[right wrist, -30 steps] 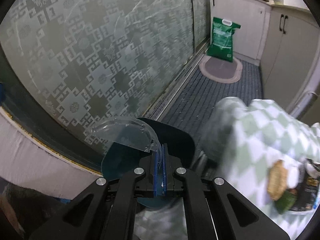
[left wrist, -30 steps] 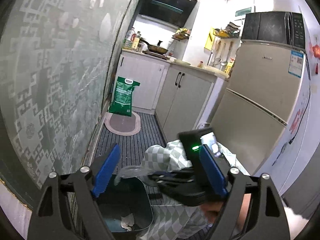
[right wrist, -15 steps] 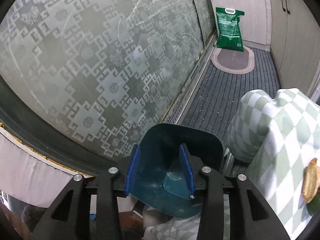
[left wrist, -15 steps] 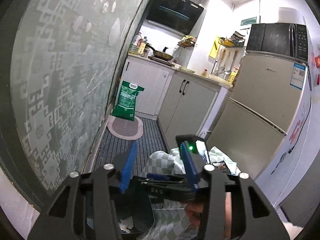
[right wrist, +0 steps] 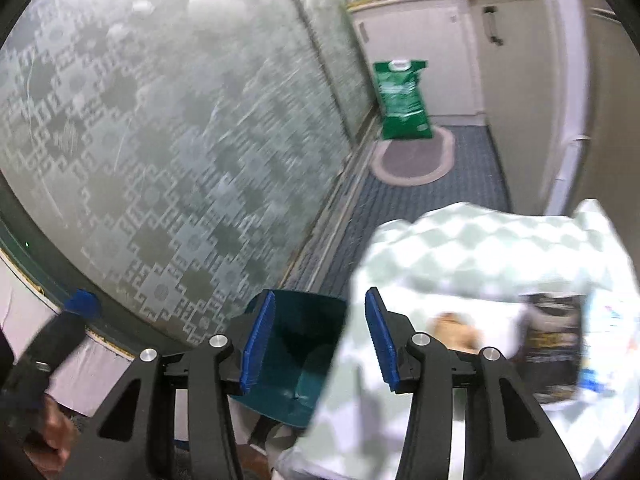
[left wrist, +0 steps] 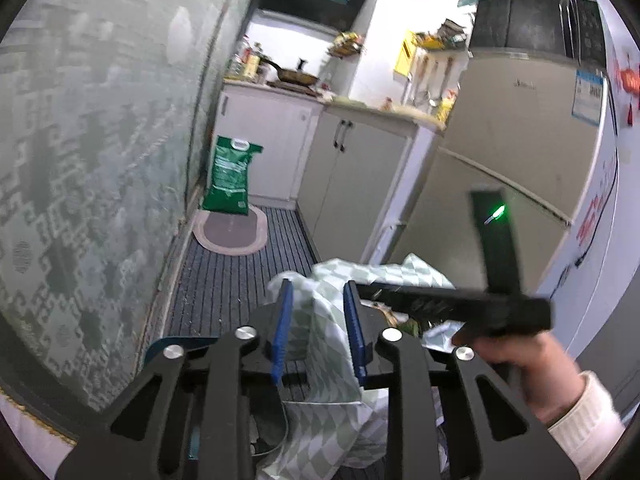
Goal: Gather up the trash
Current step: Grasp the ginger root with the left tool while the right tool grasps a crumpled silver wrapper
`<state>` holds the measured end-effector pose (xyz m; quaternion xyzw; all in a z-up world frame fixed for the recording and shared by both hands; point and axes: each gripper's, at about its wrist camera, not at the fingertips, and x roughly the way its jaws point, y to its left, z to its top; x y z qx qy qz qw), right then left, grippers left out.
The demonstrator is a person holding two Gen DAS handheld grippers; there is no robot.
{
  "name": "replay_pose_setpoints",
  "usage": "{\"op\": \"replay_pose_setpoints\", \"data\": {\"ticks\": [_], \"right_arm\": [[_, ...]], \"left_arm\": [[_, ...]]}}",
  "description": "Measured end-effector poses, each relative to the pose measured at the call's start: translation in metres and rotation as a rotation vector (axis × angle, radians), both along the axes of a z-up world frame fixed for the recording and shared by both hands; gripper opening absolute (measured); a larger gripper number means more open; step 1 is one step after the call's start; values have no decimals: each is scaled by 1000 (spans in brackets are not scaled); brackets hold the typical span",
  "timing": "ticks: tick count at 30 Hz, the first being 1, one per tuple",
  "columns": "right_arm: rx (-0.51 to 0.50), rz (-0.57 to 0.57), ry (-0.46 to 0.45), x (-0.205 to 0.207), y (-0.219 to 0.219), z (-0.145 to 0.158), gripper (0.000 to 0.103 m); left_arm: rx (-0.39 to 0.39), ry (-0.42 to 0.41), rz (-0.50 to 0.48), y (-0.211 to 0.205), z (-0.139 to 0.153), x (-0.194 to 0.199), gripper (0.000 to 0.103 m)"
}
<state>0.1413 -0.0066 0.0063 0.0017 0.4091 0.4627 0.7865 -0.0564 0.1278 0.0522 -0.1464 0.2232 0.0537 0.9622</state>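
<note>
My left gripper hovers over the corner of a green-and-white checked tablecloth. Its jaws are closing; the cloth shows in the narrow gap and I see no pad pressing on it. A teal trash bin stands below it on the left. My right gripper hangs between the bin and the table edge, jaws opening, nothing between them. On the cloth lie a blurred dark snack packet and a brown scrap. A hand in a white sleeve holds the right gripper.
A frosted patterned glass door runs along the left. A green sack and an oval mat sit at the far end of the striped floor. White cabinets and a fridge close the right side.
The right gripper let go of a clear plastic lid, which dropped into the bin, then swung right and up toward the table. The left jaws narrowed and moved over the cloth's corner.
</note>
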Motion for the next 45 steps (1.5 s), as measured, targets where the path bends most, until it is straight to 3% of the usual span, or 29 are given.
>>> {"op": "replay_pose_setpoints", "data": {"ticks": [8,12,14,17,20,22,27,36,45], "right_arm": [[-65,-69,-91,21,-72,28,47],[-96,-104,-98,37,-102,29,47],[-111,-104,-101,40,-109,28,47],[-126,-89,-105,47,-116,29,47],[-128,-61,-99,55,-119,29,47],[-130,-49,-104,60,-119,29,48],[-112,-51,-96,68,-129,21,48],[-84,-97,-77,83,-151,19,48],[-72,-6,71,86,-124,-8,48]], "left_arm": [[64,236,-160,-36,-26,65,22],[52,350,-253,-48,-41,106,23],[74,378,-290,-54,-46,123,29],[101,397,-318,-60,-49,142,31],[92,453,-352,-61,-62,164,45],[86,483,-359,-59,-71,175,47],[58,516,-360,-55,-86,191,52],[117,533,-377,-69,-96,209,54],[139,526,-401,-74,-99,207,41]]}}
